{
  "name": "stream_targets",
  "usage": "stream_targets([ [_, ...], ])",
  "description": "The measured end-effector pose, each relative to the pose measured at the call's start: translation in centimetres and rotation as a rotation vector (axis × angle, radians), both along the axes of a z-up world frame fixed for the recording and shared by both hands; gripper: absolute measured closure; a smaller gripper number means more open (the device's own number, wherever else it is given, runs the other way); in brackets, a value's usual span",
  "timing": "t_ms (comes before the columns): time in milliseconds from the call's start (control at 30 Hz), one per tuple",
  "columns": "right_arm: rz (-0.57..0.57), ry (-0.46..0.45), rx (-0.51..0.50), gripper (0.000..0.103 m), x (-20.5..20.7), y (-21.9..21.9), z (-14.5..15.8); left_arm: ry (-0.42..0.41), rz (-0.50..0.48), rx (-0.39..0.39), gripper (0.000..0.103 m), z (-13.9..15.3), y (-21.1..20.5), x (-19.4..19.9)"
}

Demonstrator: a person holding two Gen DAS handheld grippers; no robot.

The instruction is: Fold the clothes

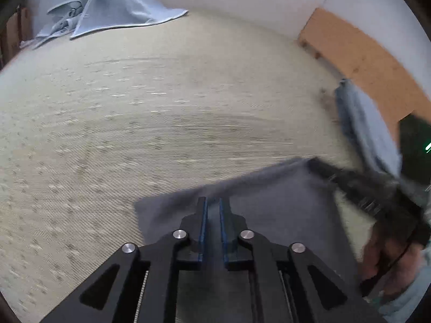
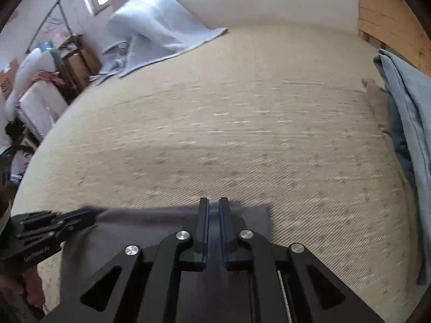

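Note:
A dark grey cloth (image 1: 282,215) (image 2: 140,223) lies flat on the beige bed cover (image 1: 161,121) (image 2: 242,134), close to me. My left gripper (image 1: 213,202) sits at the cloth's far left corner. Its blue pads stand a narrow gap apart with a ridge of the fabric pinched between them. My right gripper (image 2: 213,202) holds the far right edge the same way. Each gripper also shows in the other's view: the right gripper (image 1: 317,162) is blurred with a hand (image 1: 385,263) behind it, and the left gripper (image 2: 91,214) lies at the cloth's left corner.
A pale blue blanket (image 1: 121,5) (image 2: 161,27) is heaped at the bed's far left corner. A blue-grey garment (image 1: 361,123) (image 2: 409,107) lies along the right side by a wooden headboard (image 1: 363,53) (image 2: 390,21). Boxes and bags (image 2: 40,94) crowd the floor left of the bed.

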State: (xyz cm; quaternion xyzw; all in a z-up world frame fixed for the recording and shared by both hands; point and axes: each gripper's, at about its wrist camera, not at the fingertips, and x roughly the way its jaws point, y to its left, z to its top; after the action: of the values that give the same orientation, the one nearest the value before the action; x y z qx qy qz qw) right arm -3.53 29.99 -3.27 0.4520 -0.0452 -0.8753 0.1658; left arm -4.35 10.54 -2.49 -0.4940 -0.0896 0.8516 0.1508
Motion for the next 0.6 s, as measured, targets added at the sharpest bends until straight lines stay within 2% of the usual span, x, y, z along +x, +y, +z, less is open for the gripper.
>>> stream_targets([
  [67,0.042,-0.008,0.013,0.092,0.9,-0.9,-0.6,0.021,-0.023,0.032,0.088,0.2,0.7,0.9],
  [133,0.073,-0.009,0.025,0.082,1.5,-1.5,-1.6,0.054,-0.048,0.051,0.075,0.4,1.4,1.8],
  [200,0.088,0.029,0.036,0.079,1.9,-1.7,-2.1,0.05,-0.086,0.026,0.069,-0.7,2.3,2.2],
  [267,0.101,0.065,0.05,0.074,2.2,-1.9,-2.4,0.041,-0.119,-0.046,0.069,-2.0,3.4,2.1],
  [367,0.101,0.08,0.06,0.073,2.4,-1.9,-2.6,0.102,-0.151,-0.112,0.069,-1.9,4.3,2.5],
  [500,0.1,0.074,0.068,0.065,2.6,-1.9,-1.9,0.114,-0.124,-0.113,0.069,-1.3,4.2,2.8],
  [600,0.1,0.092,0.098,0.05,4.2,-1.6,-0.8,0.143,-0.121,-0.124,0.069,-0.5,4.0,4.1],
])
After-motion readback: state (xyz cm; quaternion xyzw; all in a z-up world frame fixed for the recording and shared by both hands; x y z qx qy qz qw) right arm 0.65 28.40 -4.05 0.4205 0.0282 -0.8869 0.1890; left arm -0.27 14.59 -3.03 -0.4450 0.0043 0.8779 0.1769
